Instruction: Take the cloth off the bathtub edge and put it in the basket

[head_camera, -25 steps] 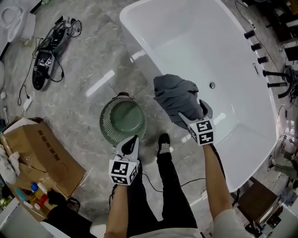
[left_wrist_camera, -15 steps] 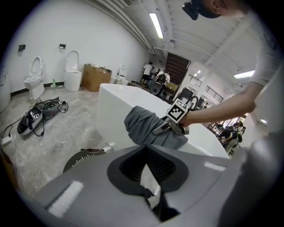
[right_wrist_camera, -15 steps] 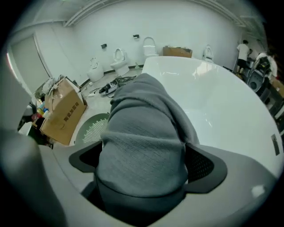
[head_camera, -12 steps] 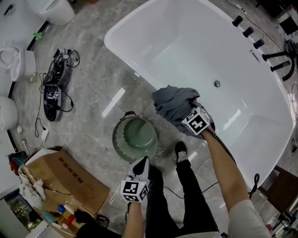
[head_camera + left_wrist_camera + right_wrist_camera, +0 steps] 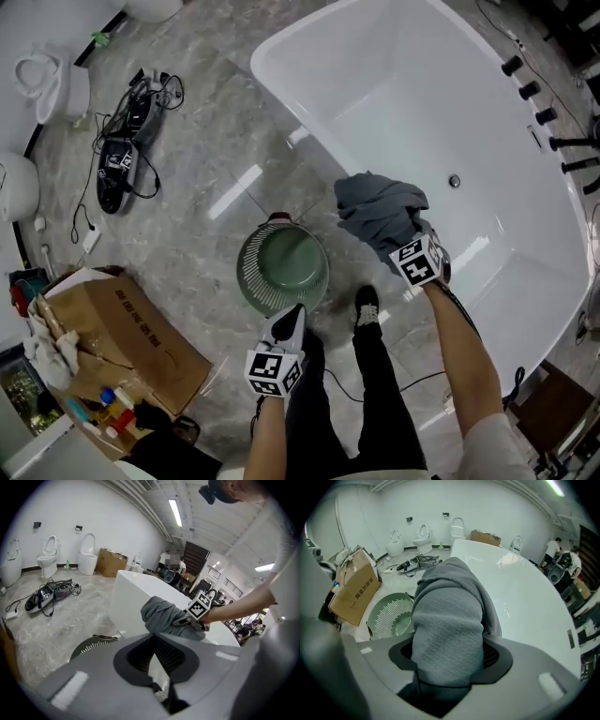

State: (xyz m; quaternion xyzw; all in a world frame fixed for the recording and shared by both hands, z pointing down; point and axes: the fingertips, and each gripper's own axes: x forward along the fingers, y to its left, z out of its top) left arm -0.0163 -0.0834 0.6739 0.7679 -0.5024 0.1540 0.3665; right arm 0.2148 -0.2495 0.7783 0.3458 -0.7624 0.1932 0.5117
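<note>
At tub edge (image 5: 298,134), down-tilted right gripper (image 5: 405,246) closes jaws on cloth (image 5: 380,211).

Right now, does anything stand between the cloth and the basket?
Nothing visible. The right gripper has just closed its jaws on the cloth on the tub edge; the open basket stands beside it. The left gripper hangs at the basket's near side, not over it.

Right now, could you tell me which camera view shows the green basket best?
The head view: the basket shows whole from above, on the floor beside the bathtub. The right gripper view shows only part of it, the rest behind the cloth; the left gripper view shows just a sliver of its rim.
</note>
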